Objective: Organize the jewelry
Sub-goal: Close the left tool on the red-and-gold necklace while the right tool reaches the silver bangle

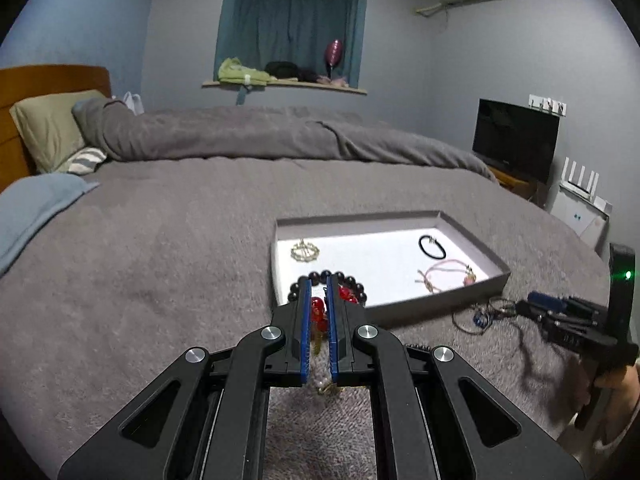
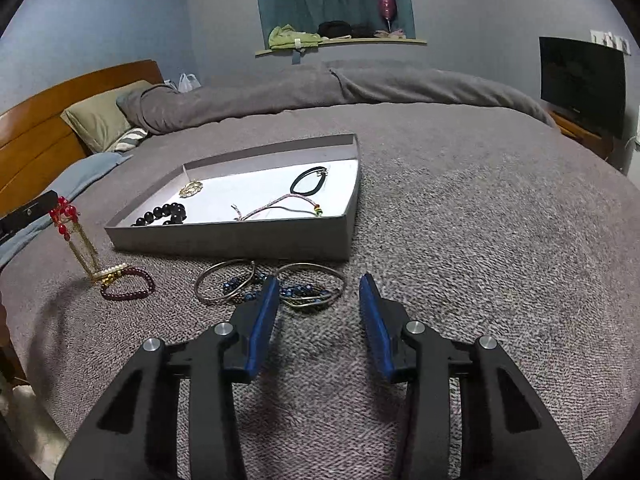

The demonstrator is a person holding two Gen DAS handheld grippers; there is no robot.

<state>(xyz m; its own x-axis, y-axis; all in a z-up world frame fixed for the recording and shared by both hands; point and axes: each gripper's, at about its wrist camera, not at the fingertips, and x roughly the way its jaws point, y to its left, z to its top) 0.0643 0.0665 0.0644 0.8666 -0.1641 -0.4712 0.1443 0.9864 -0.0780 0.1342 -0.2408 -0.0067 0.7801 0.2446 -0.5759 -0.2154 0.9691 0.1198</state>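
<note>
Jewelry is split between the grey tray [image 2: 240, 240] and the bedspread [image 2: 480, 220] in front of it. We count four pieces already in the tray: a black bead bracelet [image 2: 164, 214], a small gold piece [image 2: 191, 189], a black cord loop [image 2: 307, 181] and a pink cord bracelet [image 2: 280, 204]. Our left gripper [image 1: 319, 292] is closed on a red-bead ornament [image 2: 64, 216] with gold chains; in the right wrist view the beads are raised while the chain tails reach down to the cover beside a dark red bead bracelet [image 2: 128, 286], which lies with a small pearl-and-gold piece [image 2: 112, 270]. Our right gripper [image 2: 318, 292] stands partly open, nothing between the pads, its left finger over a tangle of metal bangles [image 2: 224, 286] and blue beads [image 2: 296, 290] just in front of the tray wall. We judge the step in hand as carrying the red ornament to the tray while the right side lines up on the bangles. Next move calls for clearing the near wall with the dangling chains, then releasing over bare white floor; the bangles may come up snagged together.
</note>
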